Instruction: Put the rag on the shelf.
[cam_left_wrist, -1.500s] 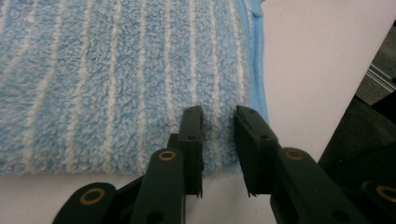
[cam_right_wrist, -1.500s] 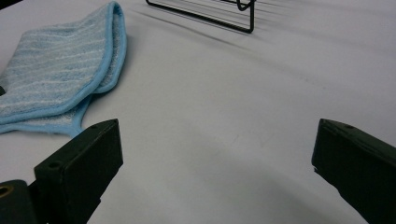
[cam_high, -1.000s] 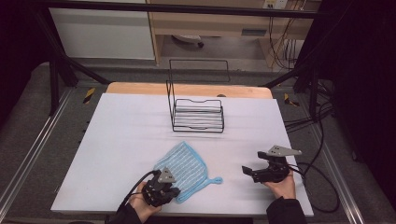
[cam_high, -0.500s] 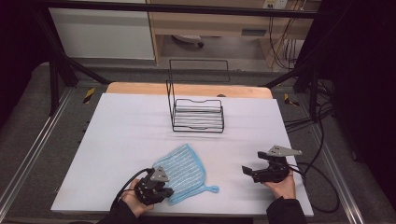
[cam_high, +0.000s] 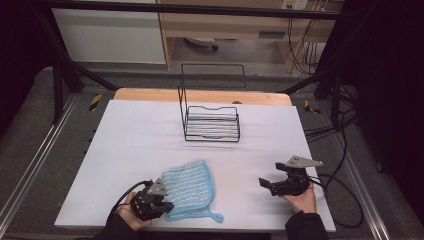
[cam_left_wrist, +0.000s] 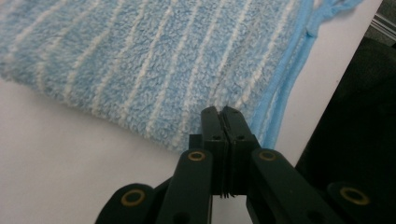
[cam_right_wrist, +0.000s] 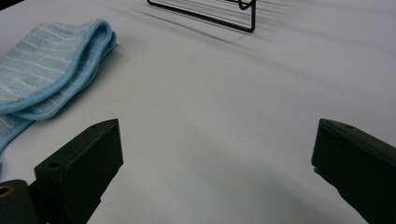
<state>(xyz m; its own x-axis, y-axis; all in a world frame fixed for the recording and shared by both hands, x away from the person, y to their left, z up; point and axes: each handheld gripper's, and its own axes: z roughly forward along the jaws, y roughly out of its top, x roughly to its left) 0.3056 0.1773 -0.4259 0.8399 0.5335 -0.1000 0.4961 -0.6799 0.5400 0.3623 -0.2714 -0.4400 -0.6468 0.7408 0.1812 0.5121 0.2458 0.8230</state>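
Note:
A light blue striped towel (cam_high: 187, 187) lies folded near the table's front edge, its hanging loop (cam_high: 218, 217) trailing toward the edge. My left gripper (cam_high: 161, 205) sits at the towel's near left corner. In the left gripper view its jaws (cam_left_wrist: 222, 114) are pressed shut, with their tips over the towel (cam_left_wrist: 140, 60) by its blue hem, and no cloth shows between them. My right gripper (cam_high: 272, 176) rests on the bare table to the right of the towel, pointing left. Its jaws (cam_right_wrist: 217, 140) stand wide open with nothing between them, and the towel's fold (cam_right_wrist: 51, 60) lies ahead to the left.
A black wire rack (cam_high: 212, 122) with a tall back frame stands at the table's centre back, and its base (cam_right_wrist: 210, 11) shows in the right gripper view. The white table top (cam_high: 135, 140) ends just behind both hands. Cables (cam_high: 345, 195) trail off the right edge.
The left gripper has drawn back to the left and toward the front edge. The towel has shifted left with it and now lies squarer. The right gripper has not moved.

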